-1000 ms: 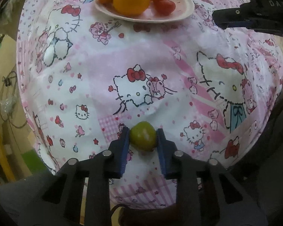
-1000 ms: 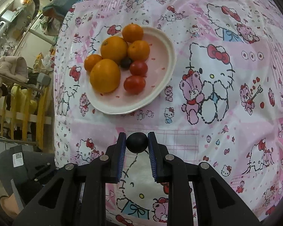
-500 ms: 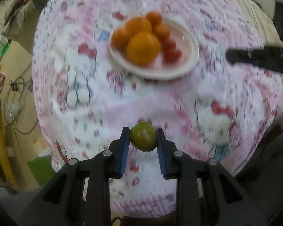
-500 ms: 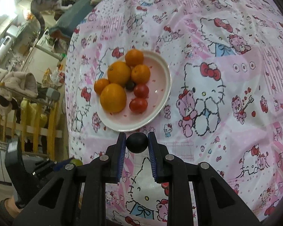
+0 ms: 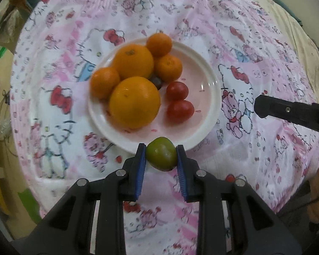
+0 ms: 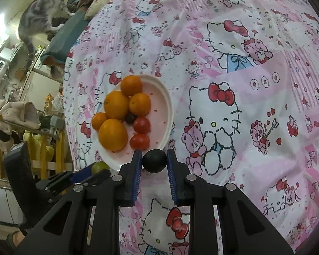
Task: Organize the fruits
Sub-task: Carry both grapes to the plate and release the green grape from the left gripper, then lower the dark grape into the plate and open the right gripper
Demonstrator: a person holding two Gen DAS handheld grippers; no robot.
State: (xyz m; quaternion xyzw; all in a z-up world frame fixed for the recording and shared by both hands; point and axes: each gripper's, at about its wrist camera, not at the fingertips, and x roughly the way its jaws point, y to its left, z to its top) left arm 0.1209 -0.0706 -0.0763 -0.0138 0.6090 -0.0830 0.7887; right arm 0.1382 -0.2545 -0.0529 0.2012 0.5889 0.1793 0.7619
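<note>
A white plate on the pink cartoon-print cloth holds several oranges, two red tomatoes and a small dark fruit. My left gripper is shut on a green fruit just above the plate's near rim; it also shows in the right wrist view. My right gripper is shut on a dark round fruit at the plate's near rim; one of its fingers reaches in from the right in the left wrist view.
The cloth-covered table stretches to the right of the plate. A grey cat stands on furniture at the far left, beyond the table edge. Cluttered shelves and a drying rack stand left of the table.
Both grippers moved towards the plate with their fruits held. The left one travelled from the table's near part up to the plate's rim. The plate now looks closer in both views.
</note>
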